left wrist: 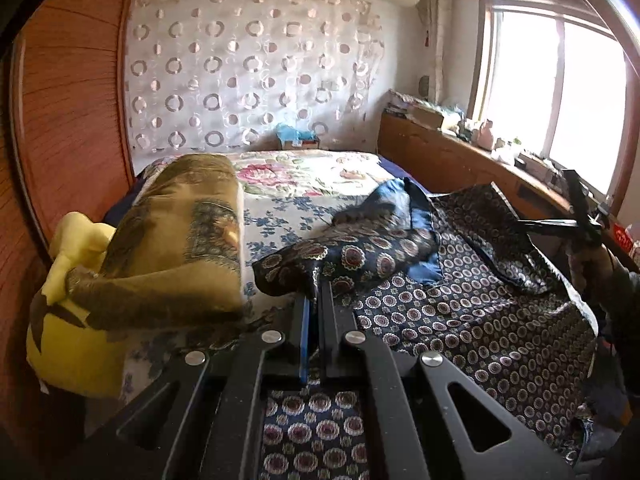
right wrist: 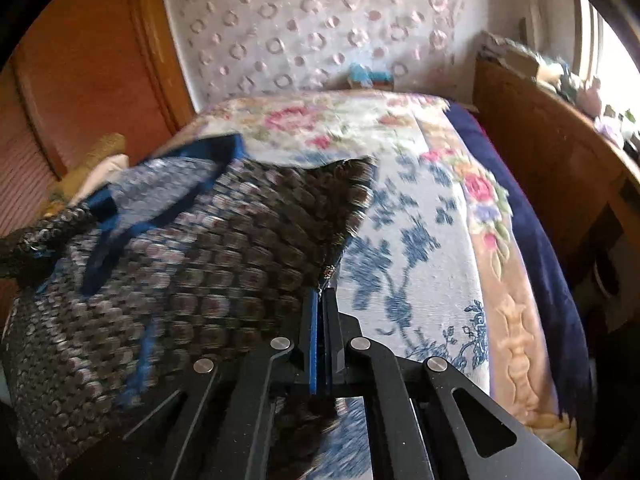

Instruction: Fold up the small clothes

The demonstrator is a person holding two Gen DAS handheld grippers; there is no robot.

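A dark blue shirt [left wrist: 460,312] printed with small round medallions, its collar and lining plain blue, lies spread on the floral bedspread [left wrist: 288,204]. My left gripper [left wrist: 316,286] is shut on a fold of the shirt's left side, lifted and bunched over the body. In the right wrist view the shirt [right wrist: 200,260] is blurred, and my right gripper [right wrist: 323,292] is shut on its raised right edge, which peaks above the bedspread [right wrist: 420,240]. The right gripper [left wrist: 532,223] also shows at the far right of the left wrist view, held by a hand [left wrist: 592,268].
A golden-brown cushion [left wrist: 180,232] and a yellow soft toy [left wrist: 72,320] lie at the bed's left. A wooden panel [left wrist: 72,120] stands left. A wooden ledge [left wrist: 460,156] with clutter runs under the window on the right. A circle-patterned curtain [left wrist: 248,68] hangs behind.
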